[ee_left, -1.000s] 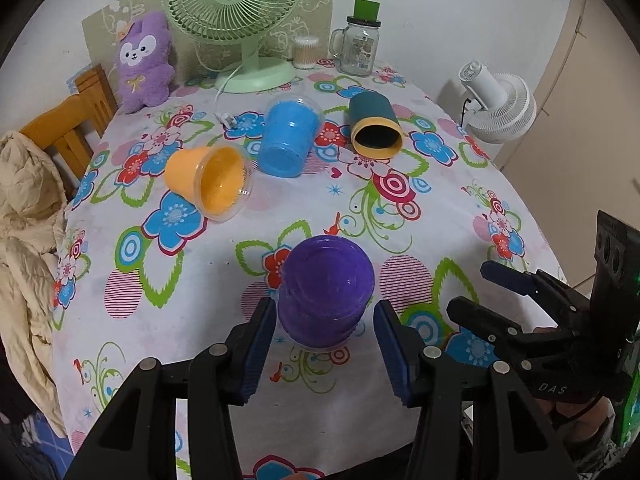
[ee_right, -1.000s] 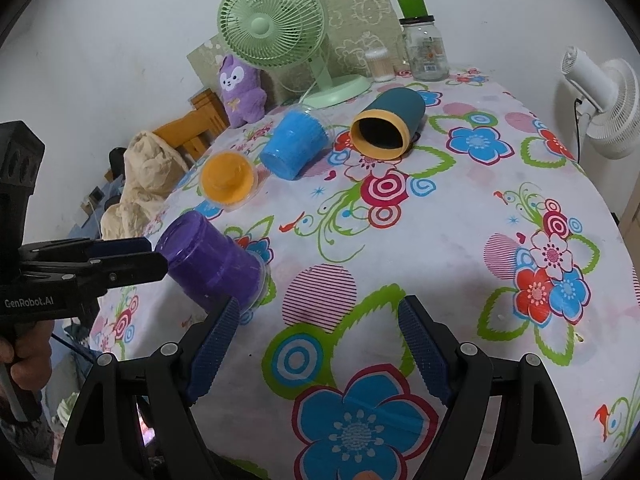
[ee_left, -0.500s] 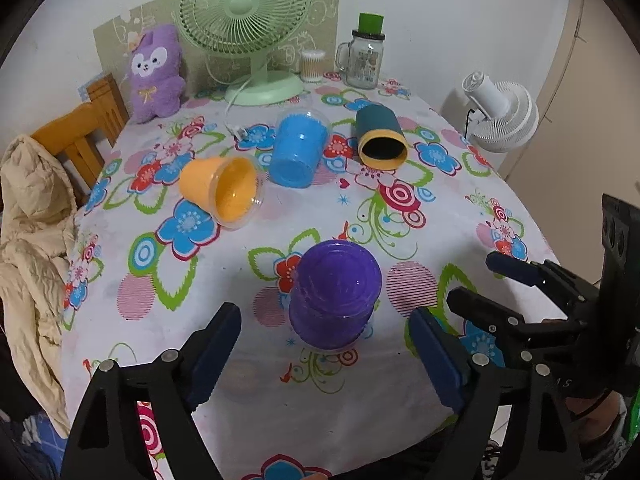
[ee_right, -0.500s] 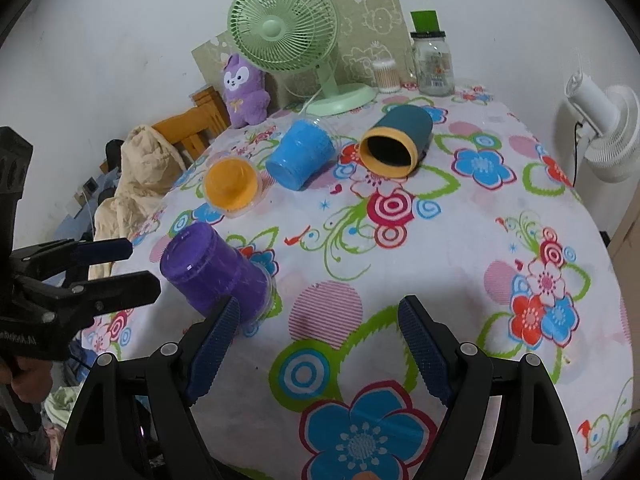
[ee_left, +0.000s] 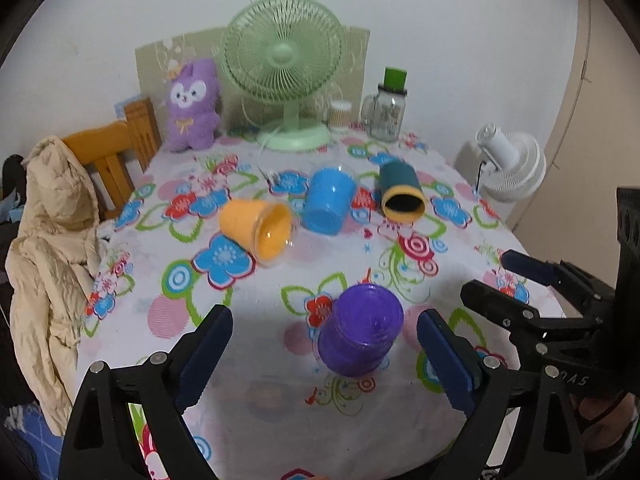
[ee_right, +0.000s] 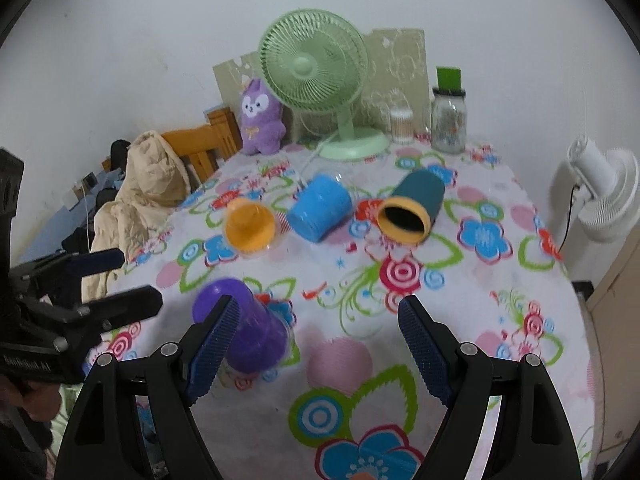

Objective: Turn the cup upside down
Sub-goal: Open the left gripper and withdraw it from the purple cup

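Standing mouth-down on the flowered table point(ee_left: 280, 380), the purple cup point(ee_left: 360, 334) sits between the spread jaws of the left gripper point(ee_left: 324, 356) — touching neither. The right gripper point(ee_right: 314, 350), jaws also spread and empty, hovers at the cup's 3 o'clock. Toward 12 o'clock lie three cups on their sides — orange cup point(ee_left: 258, 228), blue cup point(ee_left: 328, 206), teal cup point(ee_left: 400, 192).

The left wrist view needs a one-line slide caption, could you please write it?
Open left gripper near the upside-down purple cup; orange cup lies sideways.
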The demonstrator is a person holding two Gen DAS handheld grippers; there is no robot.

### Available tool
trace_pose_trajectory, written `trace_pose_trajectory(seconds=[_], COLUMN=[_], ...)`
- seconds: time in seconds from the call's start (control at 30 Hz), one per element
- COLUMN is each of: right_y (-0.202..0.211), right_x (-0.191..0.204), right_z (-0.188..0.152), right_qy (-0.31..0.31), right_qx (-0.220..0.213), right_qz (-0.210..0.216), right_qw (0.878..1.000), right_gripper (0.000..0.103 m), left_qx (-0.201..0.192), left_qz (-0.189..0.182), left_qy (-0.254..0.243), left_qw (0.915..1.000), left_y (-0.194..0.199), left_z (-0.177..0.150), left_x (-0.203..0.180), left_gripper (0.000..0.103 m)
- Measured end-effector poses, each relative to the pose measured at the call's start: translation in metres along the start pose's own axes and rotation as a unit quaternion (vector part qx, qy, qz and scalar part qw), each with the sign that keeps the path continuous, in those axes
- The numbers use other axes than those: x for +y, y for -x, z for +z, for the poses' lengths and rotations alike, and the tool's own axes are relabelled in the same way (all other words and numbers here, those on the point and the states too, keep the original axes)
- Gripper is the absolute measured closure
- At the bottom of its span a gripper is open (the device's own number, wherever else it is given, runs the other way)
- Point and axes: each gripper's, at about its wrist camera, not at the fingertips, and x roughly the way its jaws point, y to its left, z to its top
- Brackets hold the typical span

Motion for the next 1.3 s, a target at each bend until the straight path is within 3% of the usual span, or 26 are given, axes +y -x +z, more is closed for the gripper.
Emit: trace_pose_trajectory(seconds=[0.13, 0.37, 0.63, 0.8, 0.97, 1.3], right_y=[0.006, 0.020, 0.034, 0.036, 0.035, 0.035], right_x=[0.008, 0.018, 0.023, 0.028, 0.029, 0.032], right_z=[0.010, 0.025, 0.033, 0.032, 0.031, 0.030], right_qy=[0.013, 0.038, 0.041, 0.046, 0.045, 0.048], right_qx=[-0.015, -0.053, -0.081, -0.090, -0.086, -0.086], right_qz=[-0.007, -0.047, -0.055, -0.070, -0.071, -0.068], right_qw=[1.000, 0.997, 0.994, 0.992, 0.993, 0.993], right_gripper=[0.019, 0.010, 0.003, 0.000, 0.000, 0.000], left_qx=[-0.022, -0.062, -0.137, -0.163, -0.175, -0.182], left_qz=[0.010, 0.020, 0.039, 0.041, 0.066, 0.073], left_qy=[-0.001, 0.025, 0.063, 0.056, 0.044, 0.048], left_qw=[0.9997, 0.9976, 0.9878, 0.9842, 0.9814, 0.9795], left_y=[0.005, 0.017, 0.039, 0.044, 0.045, 0.044], left_z=[-0.001, 0.002, 0.004, -0.001, -0.004, -0.004], left_x=[0.000, 0.007, 0.017, 0.014, 0.012, 0.015], left_gripper=[0.008, 0.008, 0.000, 0.000, 0.000, 0.000])
